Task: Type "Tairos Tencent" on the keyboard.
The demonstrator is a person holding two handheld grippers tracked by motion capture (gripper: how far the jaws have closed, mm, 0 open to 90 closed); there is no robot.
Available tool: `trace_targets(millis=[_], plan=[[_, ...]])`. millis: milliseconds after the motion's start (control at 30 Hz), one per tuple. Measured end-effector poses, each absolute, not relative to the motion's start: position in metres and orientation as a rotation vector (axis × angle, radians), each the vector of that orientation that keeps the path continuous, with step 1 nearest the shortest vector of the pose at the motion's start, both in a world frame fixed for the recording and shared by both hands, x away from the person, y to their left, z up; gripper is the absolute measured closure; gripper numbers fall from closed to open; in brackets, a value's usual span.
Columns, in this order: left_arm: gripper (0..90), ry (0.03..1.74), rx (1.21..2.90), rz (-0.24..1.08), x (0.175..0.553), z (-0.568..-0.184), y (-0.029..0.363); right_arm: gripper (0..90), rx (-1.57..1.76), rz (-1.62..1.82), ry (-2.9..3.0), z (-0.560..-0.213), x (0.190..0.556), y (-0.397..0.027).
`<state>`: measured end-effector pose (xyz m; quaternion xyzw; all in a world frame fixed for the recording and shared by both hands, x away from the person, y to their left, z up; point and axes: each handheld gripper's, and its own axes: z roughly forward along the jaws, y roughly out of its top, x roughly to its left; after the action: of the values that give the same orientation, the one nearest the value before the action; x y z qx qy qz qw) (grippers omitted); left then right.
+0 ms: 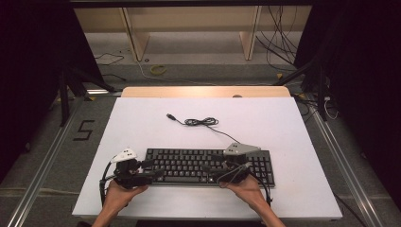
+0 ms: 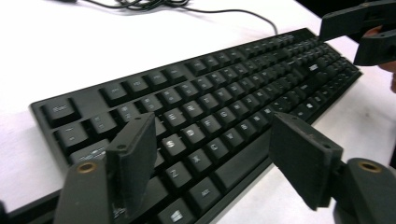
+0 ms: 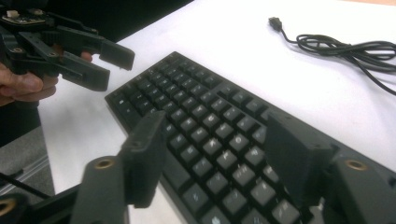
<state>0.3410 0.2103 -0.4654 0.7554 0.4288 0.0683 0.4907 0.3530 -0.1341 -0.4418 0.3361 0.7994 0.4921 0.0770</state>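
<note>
Now both tools stand over the black keyboard [image 1: 208, 165], which lies flat near the front edge of the white surface [image 1: 142, 123], its cable [image 1: 201, 122] coiled loosely behind it. The left tool [image 1: 153, 171] hovers over the keyboard's left end, jaws spread wide with nothing between them but keys below; its own view places the pads [image 2: 133, 161] above the lower letter rows. The right tool [image 1: 215, 168] is over the right-centre of the keys, jaws likewise well apart and empty, pads [image 3: 144, 156] above the key field. Judged from this, the step in hand is the approach to grasp the keyboard at both ends. Next, each tool needs to straddle the keyboard's front edge and close evenly so the board lifts level.
</note>
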Motion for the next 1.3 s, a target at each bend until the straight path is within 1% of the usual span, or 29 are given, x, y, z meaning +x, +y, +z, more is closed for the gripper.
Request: trace_targets(millis=[67,100,133,167,200,267,333,367,467,500,533,600,700,800,967,1100,1300], plan=[[33.4,1.061,1.837,0.171,0.341,-0.466,0.212,44.3,1.003,1.472,2.403,-0.442,0.354,-0.131],[34.3,1.066,1.842,0.174,0.342,-0.466,0.213,46.6,0.998,1.462,2.407,-0.442,0.356,-0.128],[37.6,1.072,1.844,0.177,0.342,-0.466,0.214,49.2,0.995,1.444,2.411,-0.442,0.357,-0.125],[38.6,1.082,1.842,0.174,0.343,-0.466,0.214,54.0,1.002,1.407,2.428,-0.442,0.36,-0.118],[38.6,1.09,1.842,0.174,0.343,-0.467,0.215,54.0,1.002,1.407,2.428,-0.442,0.36,-0.118],[41.4,1.099,1.853,0.182,0.343,-0.467,0.217,58.9,1.007,1.381,2.444,-0.443,0.363,-0.113],[46.0,1.11,1.866,0.19,0.344,-0.467,0.218,63.2,1.014,1.363,2.457,-0.444,0.366,-0.106],[49.7,1.126,1.879,0.192,0.344,-0.467,0.218,67.0,1.013,1.353,2.468,-0.445,0.369,-0.102],[56.6,1.149,1.893,0.197,0.345,-0.468,0.219,71.9,1.015,1.347,2.48,-0.447,0.374,-0.094],[56.6,1.159,1.896,0.189,0.345,-0.468,0.219,71.9,1.015,1.347,2.48,-0.447,0.374,-0.094],[61.8,1.161,1.906,0.188,0.345,-0.468,0.22,73.7,1.021,1.337,2.492,-0.448,0.377,-0.089],[67.1,1.168,1.92,0.195,0.345,-0.468,0.22,78.0,1.02,1.33,2.504,-0.45,0.38,-0.084],[72.1,1.159,1.947,0.197,0.345,-0.469,0.22,80.6,1.022,1.314,2.517,-0.452,0.383,-0.079],[77.1,1.166,1.96,0.198,0.346,-0.47,0.22,85.5,1.026,1.3,2.538,-0.456,0.387,-0.069],[84.6,1.172,1.99,0.207,0.346,-0.47,0.22,90.0,1.017,1.29,2.554,-0.459,0.393,-0.055],[88.4,1.177,1.996,0.21,0.346,-0.47,0.221,90.0,1.009,1.273,2.574,-0.461,0.395,-0.044],[89.0,1.186,2.005,0.217,0.347,-0.472,0.223,90.0,1.017,1.239,2.585,-0.466,0.4,-0.035]])
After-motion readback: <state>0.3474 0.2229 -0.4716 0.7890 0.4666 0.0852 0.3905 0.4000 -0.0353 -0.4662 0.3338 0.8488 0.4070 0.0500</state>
